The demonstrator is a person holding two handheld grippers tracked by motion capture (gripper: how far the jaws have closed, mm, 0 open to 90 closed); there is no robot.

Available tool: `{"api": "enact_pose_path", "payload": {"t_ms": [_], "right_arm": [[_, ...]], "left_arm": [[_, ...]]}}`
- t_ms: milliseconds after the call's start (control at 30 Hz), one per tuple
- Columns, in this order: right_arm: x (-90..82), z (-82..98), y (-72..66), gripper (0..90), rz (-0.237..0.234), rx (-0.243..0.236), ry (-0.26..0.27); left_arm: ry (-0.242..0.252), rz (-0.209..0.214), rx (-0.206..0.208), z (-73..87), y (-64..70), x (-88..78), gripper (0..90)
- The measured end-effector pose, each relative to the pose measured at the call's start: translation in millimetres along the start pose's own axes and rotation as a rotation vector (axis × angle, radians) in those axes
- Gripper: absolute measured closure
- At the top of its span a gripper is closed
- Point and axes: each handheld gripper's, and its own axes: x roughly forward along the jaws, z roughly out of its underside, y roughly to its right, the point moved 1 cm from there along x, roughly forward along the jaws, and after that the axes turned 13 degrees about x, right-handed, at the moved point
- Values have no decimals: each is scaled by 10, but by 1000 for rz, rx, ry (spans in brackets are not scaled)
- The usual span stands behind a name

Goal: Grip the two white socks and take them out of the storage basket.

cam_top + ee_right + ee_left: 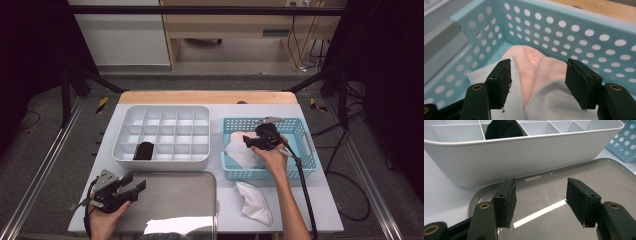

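Right gripper (537,83) sits inside the blue basket (305,150), perforated walls close on the far side and left, the way out upward; pink and white cloths (536,75) lie right under its spread fingers (501,82). Left gripper (541,202) hovers over the bare metal tray (175,195), free room between its fingers, but the white divided box (524,155) walls off the way ahead. A white cloth (255,202) lies on the tabletop (325,210) beside the tray.
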Motion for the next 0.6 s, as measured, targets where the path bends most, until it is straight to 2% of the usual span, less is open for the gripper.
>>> {"api": "enact_pose_path", "payload": {"t_ms": [133,200,400,600], "right_arm": [[49,36,7,310,15,-22,-27],[74,49,13,287,14,-18,-46],[128,80,18,277,7,-16,-95],[169,107,15,386,17,-46,-135]], "left_arm": [[-2,2,1,1,4,8,399],[-3,1,1,2,4,9,400],[-3,0,-1,3,-1,7,400],[-2,1,-1,3,-2,5,400]]}}
